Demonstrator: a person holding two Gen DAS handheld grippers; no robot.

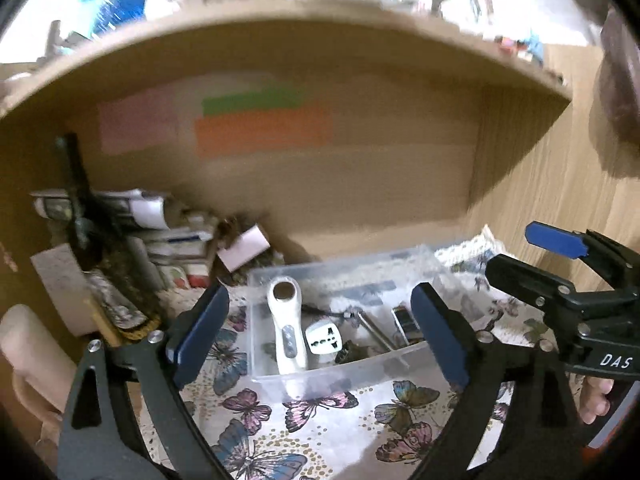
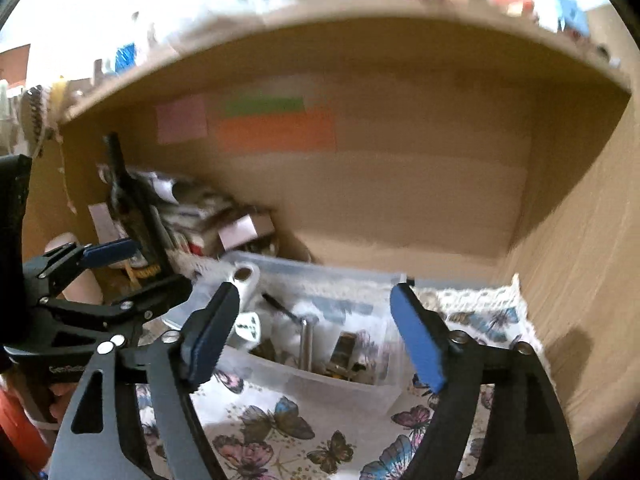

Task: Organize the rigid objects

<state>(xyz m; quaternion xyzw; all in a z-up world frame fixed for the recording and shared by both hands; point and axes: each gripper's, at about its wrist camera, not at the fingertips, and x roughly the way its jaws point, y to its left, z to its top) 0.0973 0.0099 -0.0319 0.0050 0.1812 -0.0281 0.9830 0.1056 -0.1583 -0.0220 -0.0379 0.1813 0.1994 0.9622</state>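
A clear plastic bin (image 1: 320, 380) stands on a butterfly-print cloth inside a wooden shelf bay. It holds a white handheld device (image 1: 286, 320), a white plug adapter (image 1: 323, 338), a metal rod (image 1: 376, 330) and small dark items. My left gripper (image 1: 320, 332) is open and empty, its fingers either side of the bin's near part. My right gripper (image 2: 316, 340) is open and empty in front of the same bin (image 2: 332, 384), with the adapter (image 2: 248, 330) and rod (image 2: 306, 344) between its fingers. Each gripper shows at the edge of the other's view.
Clutter of boxes, papers and a dark upright tool (image 1: 80, 208) fills the bay's left side. Coloured sticky notes (image 1: 260, 128) are on the back wall. The wooden side wall (image 2: 580, 280) is close on the right. Butterfly cloth (image 1: 320, 432) covers the floor.
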